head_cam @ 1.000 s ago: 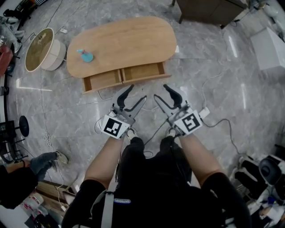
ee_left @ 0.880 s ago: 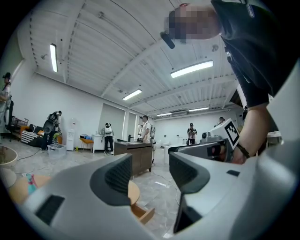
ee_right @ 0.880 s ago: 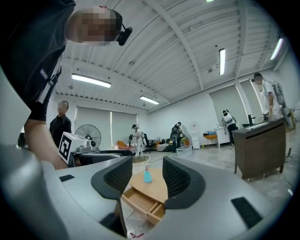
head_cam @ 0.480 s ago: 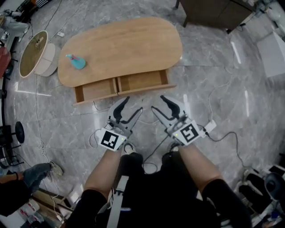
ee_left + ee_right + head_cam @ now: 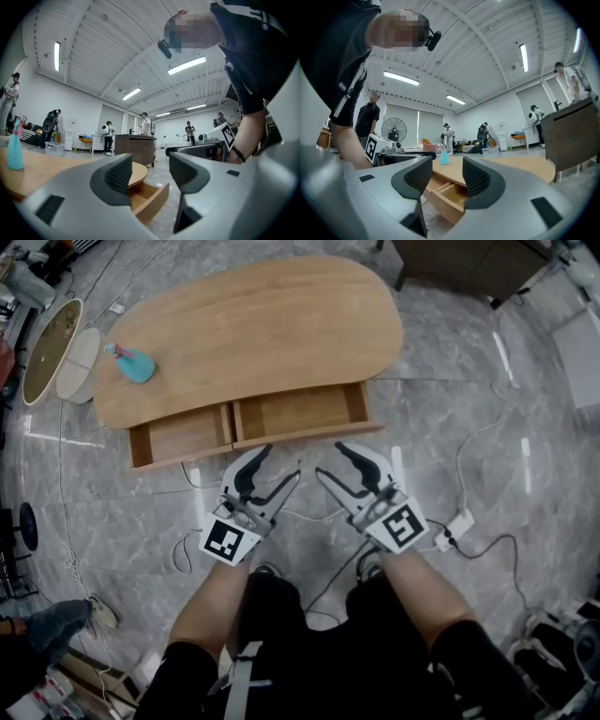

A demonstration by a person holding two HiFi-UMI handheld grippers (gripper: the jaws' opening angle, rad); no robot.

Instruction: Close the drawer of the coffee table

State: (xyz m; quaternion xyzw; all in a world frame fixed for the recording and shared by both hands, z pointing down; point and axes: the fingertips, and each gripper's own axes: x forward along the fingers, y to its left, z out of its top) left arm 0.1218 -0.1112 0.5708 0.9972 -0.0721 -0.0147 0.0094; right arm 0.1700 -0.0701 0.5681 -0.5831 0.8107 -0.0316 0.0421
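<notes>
The oval wooden coffee table (image 5: pixel 262 324) has its drawer (image 5: pixel 300 413) pulled out toward me, showing two empty compartments side by side. My left gripper (image 5: pixel 279 465) hovers open over the floor just in front of the drawer's front panel, not touching it. My right gripper (image 5: pixel 330 460) is beside it, also open and empty. In the left gripper view, the left gripper (image 5: pixel 152 173) frames the drawer's corner (image 5: pixel 150 199) low between its jaws. In the right gripper view, the right gripper (image 5: pixel 446 177) looks at the drawer (image 5: pixel 447 197) under the tabletop (image 5: pixel 525 164).
A blue spray bottle (image 5: pixel 131 362) stands on the table's left end. A round side table (image 5: pixel 52 348) sits to the left. Cables (image 5: pixel 309 517) and a power strip (image 5: pixel 459 521) lie on the marble floor near my feet. A dark cabinet (image 5: pixel 459 263) stands beyond the table.
The table and drawer have come closer and lower in the head view. Both grippers now sit nearer the drawer front and remain open.
</notes>
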